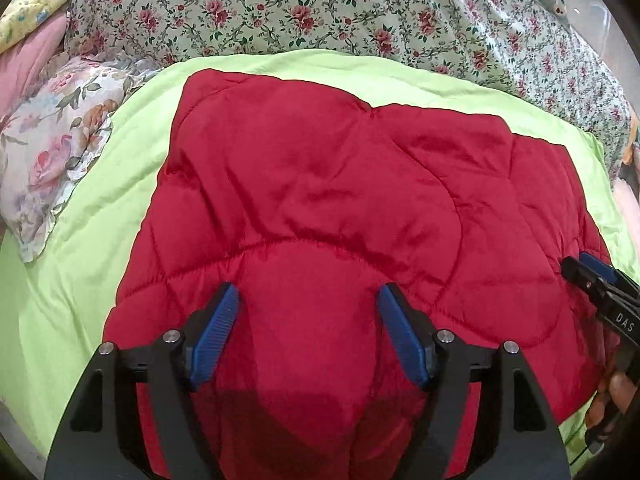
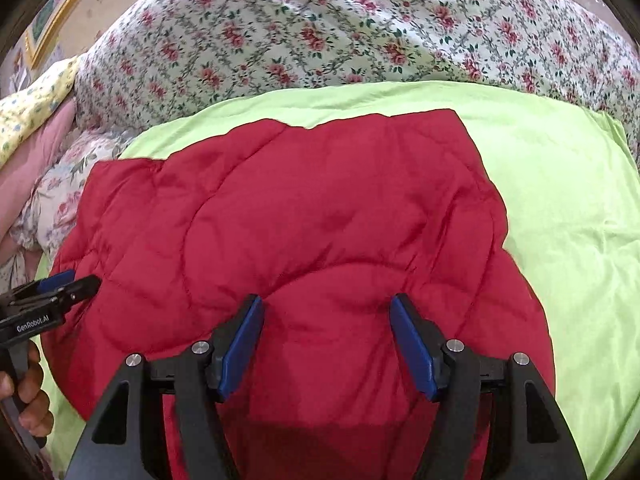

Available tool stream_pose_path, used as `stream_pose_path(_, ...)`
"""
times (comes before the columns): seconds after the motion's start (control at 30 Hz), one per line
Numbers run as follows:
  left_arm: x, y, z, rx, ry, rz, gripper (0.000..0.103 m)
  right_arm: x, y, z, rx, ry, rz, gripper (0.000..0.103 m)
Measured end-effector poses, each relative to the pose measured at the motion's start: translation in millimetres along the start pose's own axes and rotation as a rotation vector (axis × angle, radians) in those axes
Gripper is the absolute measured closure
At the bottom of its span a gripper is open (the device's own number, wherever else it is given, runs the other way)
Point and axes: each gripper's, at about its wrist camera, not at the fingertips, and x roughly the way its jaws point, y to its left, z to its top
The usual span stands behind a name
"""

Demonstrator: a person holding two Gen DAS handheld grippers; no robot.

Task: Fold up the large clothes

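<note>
A red quilted garment [image 1: 320,184] lies spread flat on a lime green sheet [image 1: 80,240]; it also shows in the right wrist view [image 2: 304,208]. My left gripper [image 1: 308,292] is open, its blue pads [image 1: 216,332] held just above the garment's near part, holding nothing. My right gripper [image 2: 326,304] is open too, above the garment's near right part, empty. The right gripper also shows at the right edge of the left wrist view [image 1: 592,276]. The left gripper shows at the left edge of the right wrist view [image 2: 60,288].
A floral duvet [image 1: 320,4] is heaped behind the green sheet [image 2: 568,208]. A floral pillow [image 1: 52,152] and a pink pillow [image 1: 24,60] lie at the left. A framed picture [image 2: 52,12] hangs on the wall at the far left.
</note>
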Motion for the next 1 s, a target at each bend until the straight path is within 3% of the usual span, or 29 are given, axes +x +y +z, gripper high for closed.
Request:
stream_pose_path(0.27,13.3,-5.3,2.9,-0.010,0.001,0.065,0.022,3.6,-17.7,-3.5,0.046,-0.051,0.052,0.036)
stream_pose_path(0.43,19.9,-12.1,2.7,0.004,-0.004,0.136,0.018,1.3,-12.4,-8.1,0.022,-0.093,0.029,0.036)
stream_pose_path(0.67,24.9,-13.3,6.2,-0.030,0.004,0.180,0.015,4.5,-25.8,-2.6,0.057,-0.105,0.087,0.036)
stream_pose_path(0.83,-3.1,-16.7,-7.4,-0.096,-0.027,0.175,0.016,4.6,-31.1,-2.5,0.075,-0.110,0.121,0.036)
stream_pose_path(1.0,-32.8,-25.8,-32.4,-0.065,-0.074,0.174,0.016,2.3,-34.3,-3.8,0.085,-0.113,0.141,0.036)
